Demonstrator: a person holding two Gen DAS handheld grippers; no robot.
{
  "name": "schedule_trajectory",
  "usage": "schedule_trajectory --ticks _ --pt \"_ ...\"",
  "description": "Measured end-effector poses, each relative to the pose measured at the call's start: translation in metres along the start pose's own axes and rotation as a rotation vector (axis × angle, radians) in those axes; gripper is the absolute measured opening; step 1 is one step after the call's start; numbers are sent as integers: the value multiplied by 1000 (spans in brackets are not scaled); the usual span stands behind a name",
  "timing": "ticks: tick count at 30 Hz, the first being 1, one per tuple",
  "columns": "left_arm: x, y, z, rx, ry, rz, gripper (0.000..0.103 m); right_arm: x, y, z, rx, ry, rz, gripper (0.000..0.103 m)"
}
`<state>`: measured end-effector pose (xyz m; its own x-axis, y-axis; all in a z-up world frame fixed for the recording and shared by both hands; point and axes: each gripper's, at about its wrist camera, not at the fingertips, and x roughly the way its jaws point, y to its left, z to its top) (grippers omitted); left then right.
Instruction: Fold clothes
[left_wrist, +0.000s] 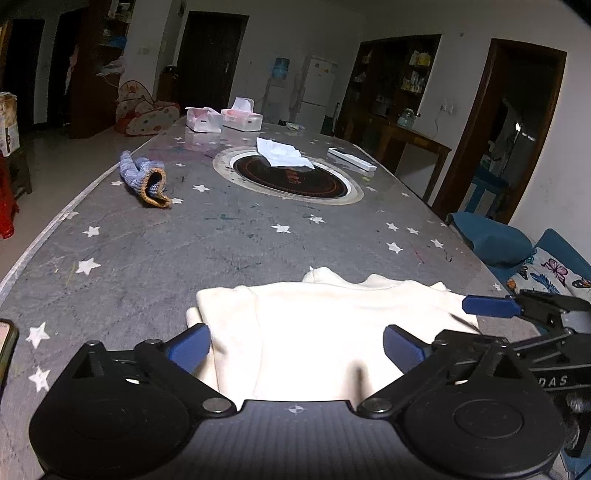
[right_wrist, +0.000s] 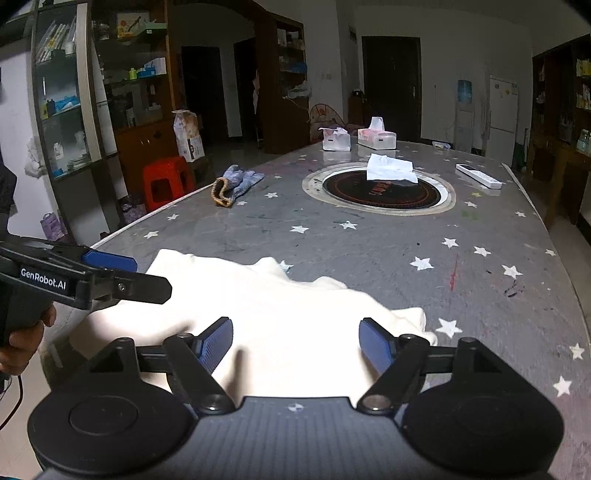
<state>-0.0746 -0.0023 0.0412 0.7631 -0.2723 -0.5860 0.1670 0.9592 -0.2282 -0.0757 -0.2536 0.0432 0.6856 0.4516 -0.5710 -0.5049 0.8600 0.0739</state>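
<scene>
1. Dim living room, long grey table (left_wrist: 221, 243) with white star print, round dark hotplate (left_wrist: 291, 177) set in its middle.
2. Cream garment (left_wrist: 314, 325) lies folded on the near end of the table, bunched edge toward the far side, bright under the gripper light.
3. Left gripper (left_wrist: 295, 349) hovers low over the garment's near edge, jaws wide apart, cloth seen between the blue pads but neither pad presses on it.
4. Right gripper (right_wrist: 295, 345) is just beside it over the same garment, jaws also spread, nothing clamped; cloth under it is motion-blurred.
5. Right wrist view shows the left gripper (right_wrist: 122, 273) from the side at far left, a hand (right_wrist: 26, 339) gripping its handle.
6. Left wrist view shows the right gripper's blue finger (left_wrist: 487, 305) at the garment's right edge.
7. Blue knit glove (left_wrist: 146, 177) with tan cuff lies on the table's left side, well apart from the garment.
8. Crumpled white tissue (left_wrist: 282, 153) rests on the hotplate's far rim.
9. Two tissue boxes (left_wrist: 223, 118) at the far end; white remote (left_wrist: 352, 158) beyond the hotplate at right.
10. Red stool (right_wrist: 166, 181) stands on the floor beside the table; phone edge (left_wrist: 6, 347) at the left frame border.
</scene>
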Motion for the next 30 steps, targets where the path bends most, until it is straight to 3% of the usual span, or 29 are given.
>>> schedule_trajectory --ticks 12,20,30 --pt "-25 -12 -17 26 -55 16 103 -32 13 -16 -16 -58 -29 103" --pt "-41 -22 -24 85 -88 59 103 -52 18 -19 -5 -119 -17 103" --pt "-46 -23 -39 96 -64 116 103 -59 23 -24 35 -140 4 103"
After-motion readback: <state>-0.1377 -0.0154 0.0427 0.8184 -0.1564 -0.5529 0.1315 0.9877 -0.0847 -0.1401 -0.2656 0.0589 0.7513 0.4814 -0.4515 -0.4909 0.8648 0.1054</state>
